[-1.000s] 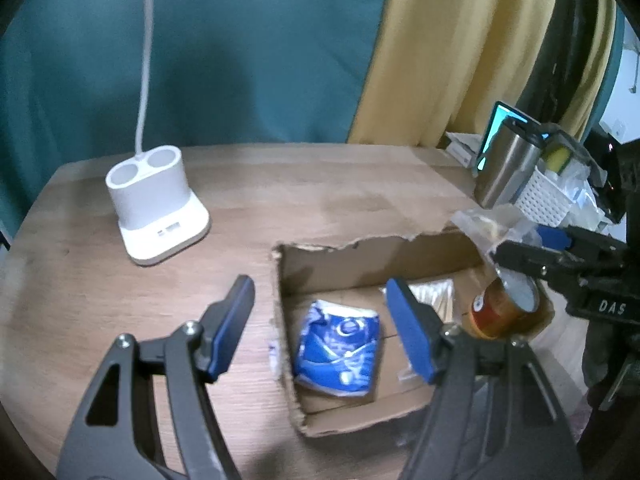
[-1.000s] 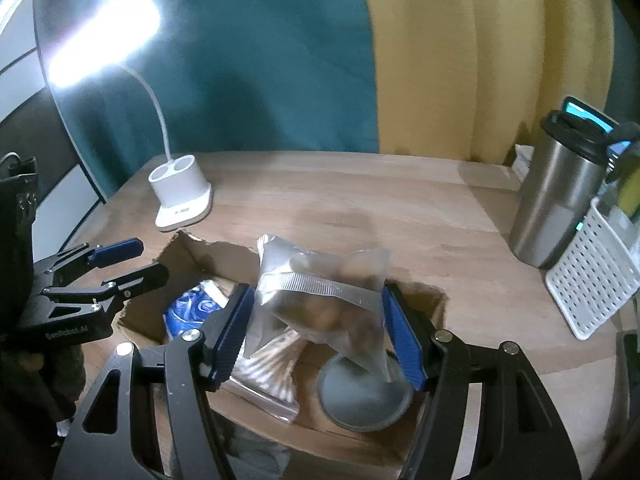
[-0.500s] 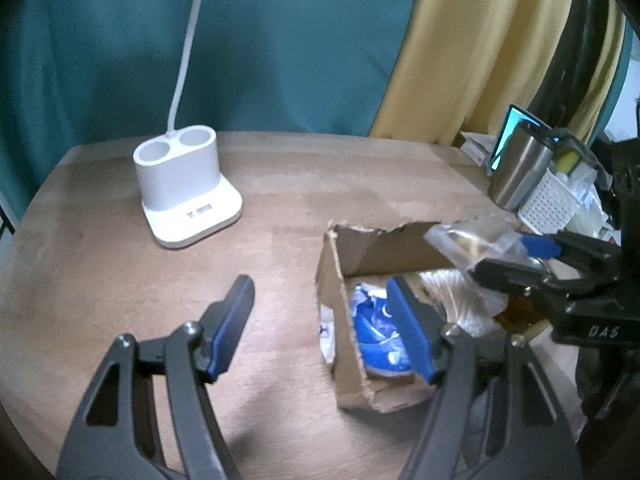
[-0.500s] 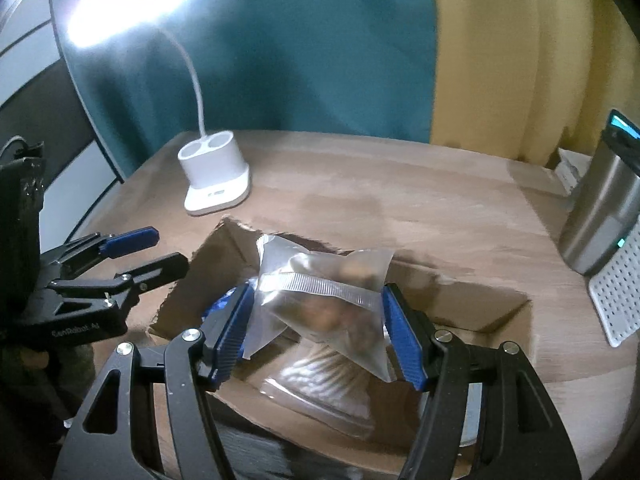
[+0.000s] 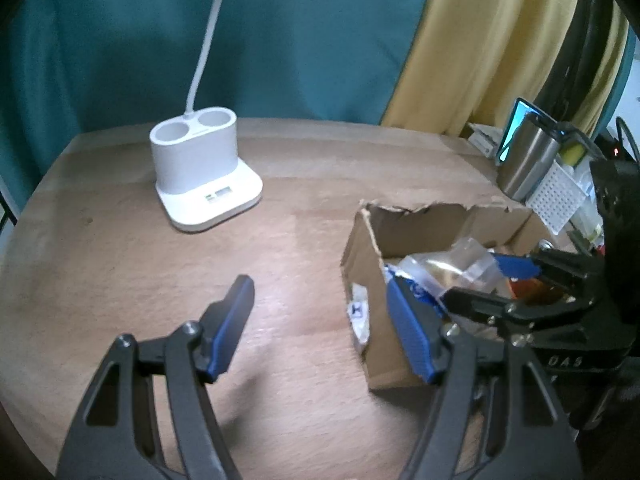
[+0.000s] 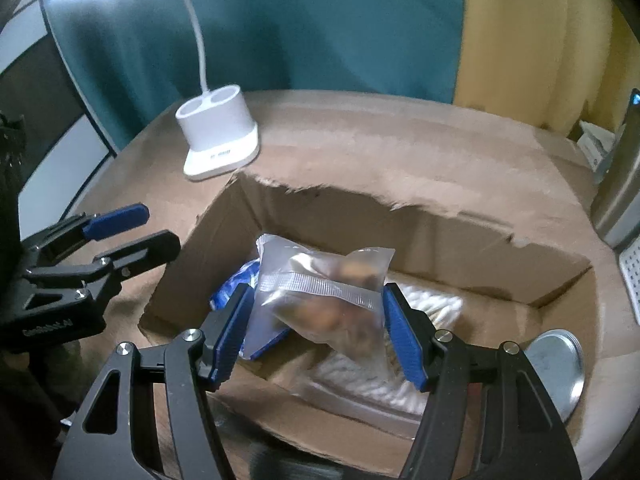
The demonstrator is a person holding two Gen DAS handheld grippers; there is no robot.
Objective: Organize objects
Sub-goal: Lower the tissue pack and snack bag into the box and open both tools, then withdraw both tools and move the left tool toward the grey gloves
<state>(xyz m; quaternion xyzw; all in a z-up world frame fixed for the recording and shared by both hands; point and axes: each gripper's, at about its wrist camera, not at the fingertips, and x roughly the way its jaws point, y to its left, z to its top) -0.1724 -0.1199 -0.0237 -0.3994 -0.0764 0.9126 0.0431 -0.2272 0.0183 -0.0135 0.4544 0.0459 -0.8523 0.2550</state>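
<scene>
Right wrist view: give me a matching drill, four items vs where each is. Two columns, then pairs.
Items:
1. clear snack bag
2. blue packet
3. white lamp base
4. metal lid

Places:
A. on the table behind the cardboard box
B. between the right gripper fingers
C. at the box's right end
D. in the box, left side

Pairs: 1-B, 2-D, 3-A, 4-C

Domestic room. Indicators: wooden counter (image 5: 120, 248); white desk lamp (image 5: 204, 184) ahead of the left tongs (image 5: 320, 328); teal and yellow curtains (image 5: 460, 40) behind; steel tumbler (image 5: 528, 160) far right.
</scene>
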